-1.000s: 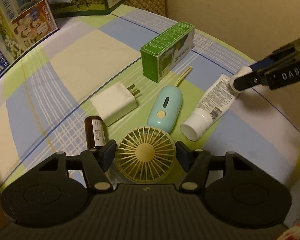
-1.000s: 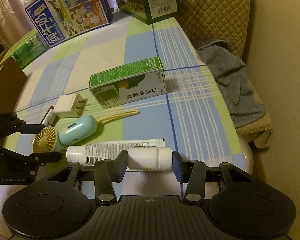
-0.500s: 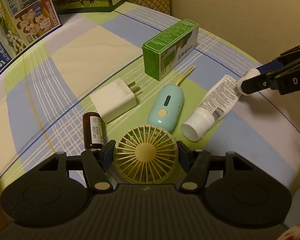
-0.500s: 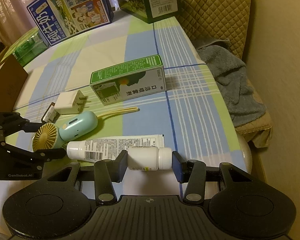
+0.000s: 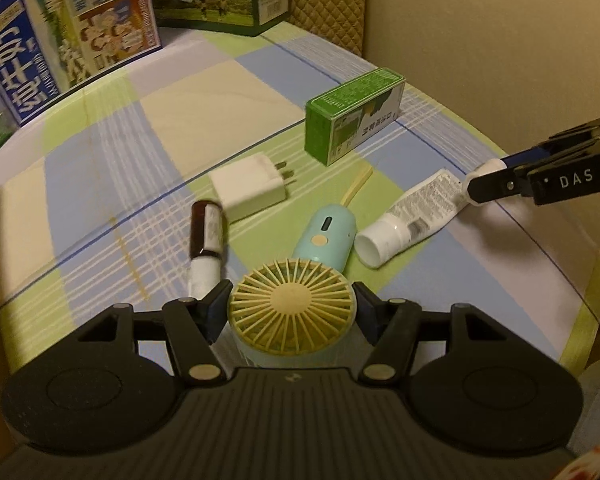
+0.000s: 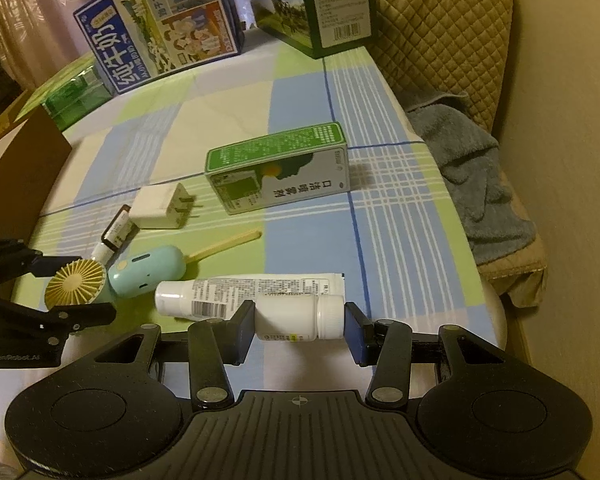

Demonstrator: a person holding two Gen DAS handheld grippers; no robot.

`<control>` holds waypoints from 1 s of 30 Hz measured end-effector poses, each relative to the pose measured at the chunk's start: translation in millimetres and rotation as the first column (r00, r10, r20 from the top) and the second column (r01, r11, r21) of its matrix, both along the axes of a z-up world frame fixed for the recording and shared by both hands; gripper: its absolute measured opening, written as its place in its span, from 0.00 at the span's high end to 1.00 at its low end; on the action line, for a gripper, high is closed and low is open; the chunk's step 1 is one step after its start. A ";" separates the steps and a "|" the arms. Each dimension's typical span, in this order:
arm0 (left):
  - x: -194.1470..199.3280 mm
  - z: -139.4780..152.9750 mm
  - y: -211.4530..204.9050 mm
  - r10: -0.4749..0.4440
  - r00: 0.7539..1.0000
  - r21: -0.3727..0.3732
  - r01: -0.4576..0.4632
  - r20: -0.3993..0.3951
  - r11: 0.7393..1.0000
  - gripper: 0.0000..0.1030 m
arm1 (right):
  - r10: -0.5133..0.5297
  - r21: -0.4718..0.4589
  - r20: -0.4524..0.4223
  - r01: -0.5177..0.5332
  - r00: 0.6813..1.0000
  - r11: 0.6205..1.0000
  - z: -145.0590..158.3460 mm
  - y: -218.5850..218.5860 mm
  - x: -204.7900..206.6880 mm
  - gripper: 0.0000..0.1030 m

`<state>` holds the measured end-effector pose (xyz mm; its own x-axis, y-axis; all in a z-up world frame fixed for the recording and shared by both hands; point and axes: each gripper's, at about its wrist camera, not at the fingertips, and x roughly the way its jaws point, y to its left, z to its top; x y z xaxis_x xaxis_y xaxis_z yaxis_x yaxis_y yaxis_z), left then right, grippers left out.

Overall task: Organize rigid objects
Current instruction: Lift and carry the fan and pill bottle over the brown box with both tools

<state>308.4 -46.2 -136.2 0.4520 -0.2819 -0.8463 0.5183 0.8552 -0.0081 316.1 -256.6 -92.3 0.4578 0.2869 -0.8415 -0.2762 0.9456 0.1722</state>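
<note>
While the left tool (image 5: 292, 307) grips the round yellow head of a small hand fan (image 5: 294, 304) at the lower middle of the left wrist view, its two fingers pressing on either side of the grille, the fan's mint-green body (image 5: 326, 236) stretches away toward the centre of the frame. The right tool (image 6: 299, 319) is closed on a white pill bottle (image 6: 296, 316), held sideways with its cap to the right, low in the right wrist view. Just behind that bottle a white tube (image 6: 252, 292) lies flat on the checked cloth (image 6: 228, 112) of the bed, cap toward the left. Near the left tool's left finger lies a brown vial (image 5: 207, 232) with a white cap, and just beyond it a white plug adapter (image 5: 252, 188). A green carton (image 5: 352, 114) stands on its long side further up, right of centre. Two large printed boxes, one blue (image 6: 160, 36) and one dark green (image 6: 324, 4), stand along the top of the frame.
</note>
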 end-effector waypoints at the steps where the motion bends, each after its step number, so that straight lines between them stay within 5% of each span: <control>1: -3.3 0.7 2.4 0.008 1.000 0.002 -0.008 0.000 1.000 0.42 | 0.004 0.001 0.002 -0.004 1.000 1.000 0.5 1.0 -1.3 0.58; 14: -39.4 -17.8 21.5 0.080 0.993 0.054 -0.076 -0.086 0.996 0.42 | 0.028 -0.001 -0.011 -0.028 1.000 1.000 -2.7 4.7 -14.3 0.58; 30: -29.8 -22.2 0.4 0.021 0.999 0.106 -0.017 -0.040 0.994 0.49 | 0.007 0.007 -0.006 -0.007 1.000 1.000 0.1 -6.2 -23.7 0.58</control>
<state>278.6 -45.8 -158.4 0.4204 -0.1813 -0.8890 0.5031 0.8620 0.0622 292.4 -262.9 -92.2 0.4508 0.2964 -0.8420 -0.2820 0.9423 0.1807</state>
